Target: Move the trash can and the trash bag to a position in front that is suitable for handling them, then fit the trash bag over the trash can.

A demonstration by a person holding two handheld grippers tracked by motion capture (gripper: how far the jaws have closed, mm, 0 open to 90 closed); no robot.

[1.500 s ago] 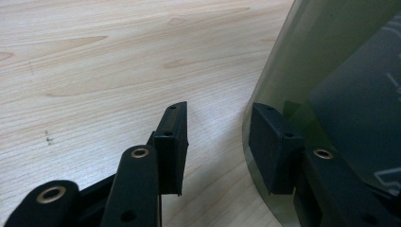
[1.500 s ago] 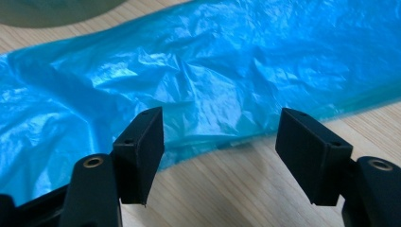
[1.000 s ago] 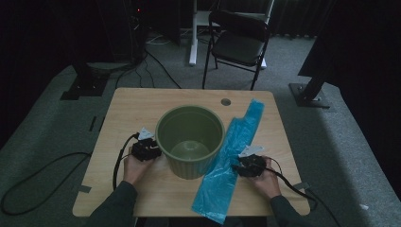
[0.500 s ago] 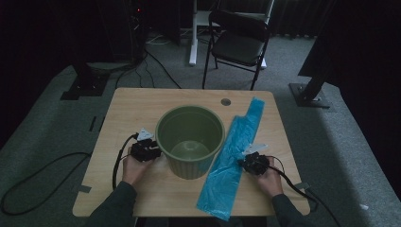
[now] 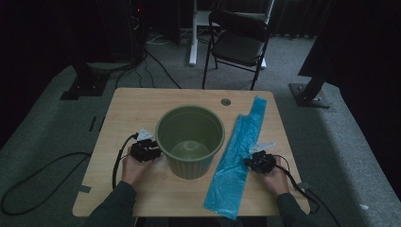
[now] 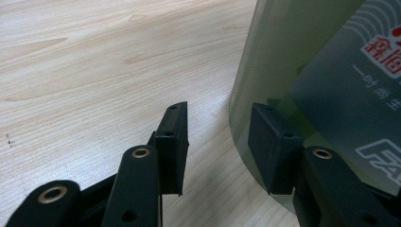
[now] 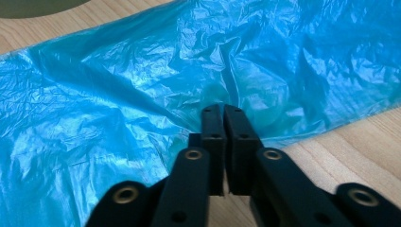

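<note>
High view: the bin (image 5: 190, 142) stands mid-table (image 5: 137, 106), the bag (image 5: 236, 156) just right, its near end pulled slightly rightward since before

Left hand-held gripper (image 6: 217, 137): jaws apart against the bin's wall

Right hand-held gripper (image 7: 223, 125): clamped on the bag's edge

Crinkled glossy blue plastic bag (image 7: 142, 94), smooth green plastic bucket (image 5: 190, 142), matt wood table (image 5: 132, 106)

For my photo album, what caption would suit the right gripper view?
Right gripper, jaws closed, pinching the edge of a crinkled blue plastic bag spread on the wooden table.
</note>
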